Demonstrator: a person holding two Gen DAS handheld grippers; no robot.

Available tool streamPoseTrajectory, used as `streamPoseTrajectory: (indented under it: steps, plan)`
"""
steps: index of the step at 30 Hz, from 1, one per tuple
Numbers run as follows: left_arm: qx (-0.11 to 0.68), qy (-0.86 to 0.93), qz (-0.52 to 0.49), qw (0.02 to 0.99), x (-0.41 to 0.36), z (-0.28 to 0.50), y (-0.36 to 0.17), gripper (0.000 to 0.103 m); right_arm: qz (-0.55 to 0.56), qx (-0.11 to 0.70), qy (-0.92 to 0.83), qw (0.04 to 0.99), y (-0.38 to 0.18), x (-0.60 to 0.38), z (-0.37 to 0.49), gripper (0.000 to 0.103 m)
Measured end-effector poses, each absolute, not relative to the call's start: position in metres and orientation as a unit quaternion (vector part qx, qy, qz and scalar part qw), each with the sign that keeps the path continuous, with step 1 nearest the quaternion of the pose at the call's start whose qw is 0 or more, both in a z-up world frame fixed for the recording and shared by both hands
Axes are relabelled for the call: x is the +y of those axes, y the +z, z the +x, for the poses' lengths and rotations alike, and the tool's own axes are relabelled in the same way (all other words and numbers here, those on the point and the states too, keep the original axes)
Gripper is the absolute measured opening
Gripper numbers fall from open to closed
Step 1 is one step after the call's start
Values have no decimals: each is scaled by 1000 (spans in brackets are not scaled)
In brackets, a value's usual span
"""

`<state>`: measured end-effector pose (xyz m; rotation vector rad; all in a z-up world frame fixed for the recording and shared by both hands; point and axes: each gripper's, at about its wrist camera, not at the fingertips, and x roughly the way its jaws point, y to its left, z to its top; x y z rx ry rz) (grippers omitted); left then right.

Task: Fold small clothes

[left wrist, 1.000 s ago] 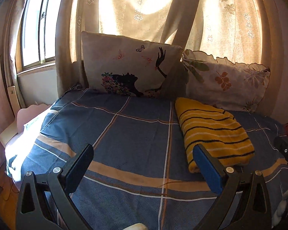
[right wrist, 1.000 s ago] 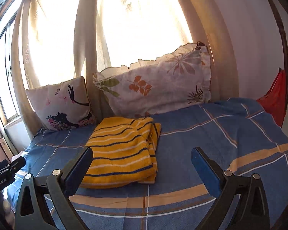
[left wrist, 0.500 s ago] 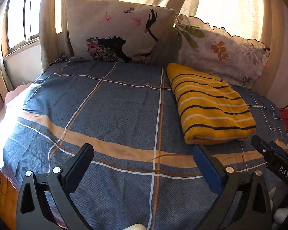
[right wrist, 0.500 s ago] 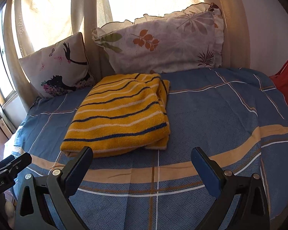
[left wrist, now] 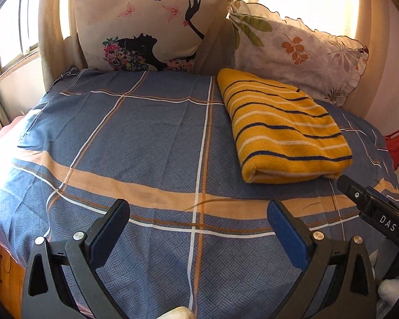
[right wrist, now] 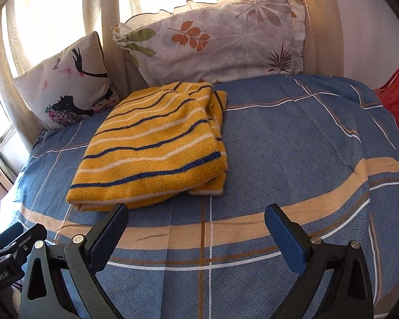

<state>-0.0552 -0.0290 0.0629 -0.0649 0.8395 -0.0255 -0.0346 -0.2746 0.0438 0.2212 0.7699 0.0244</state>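
Observation:
A folded yellow garment with navy and white stripes (left wrist: 282,130) lies on the blue plaid bedsheet (left wrist: 146,143), in front of the pillows; it also shows in the right wrist view (right wrist: 157,146). My left gripper (left wrist: 198,212) is open and empty, above the sheet near the bed's front edge, left of the garment. My right gripper (right wrist: 195,215) is open and empty, just in front of the garment's near edge. The right gripper's body shows at the right edge of the left wrist view (left wrist: 375,210).
Two pillows lean against the curtains at the back: one with a black silhouette print (left wrist: 149,29) and one with a leaf print (left wrist: 300,50). A red item (right wrist: 396,98) hangs at the bed's right side. A window (left wrist: 16,26) is on the left.
Both grippers have tilted down and moved closer to the bed. The garment now sits lower and larger in both views. Both stay open.

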Motion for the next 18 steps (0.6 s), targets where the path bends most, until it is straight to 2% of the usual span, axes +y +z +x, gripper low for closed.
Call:
streamPoseTrajectory:
  steps: [18]
  plan:
    - [430,-31,-22,902,-45,-53,53,103,104,385,1,917,37,-282,-32,103]
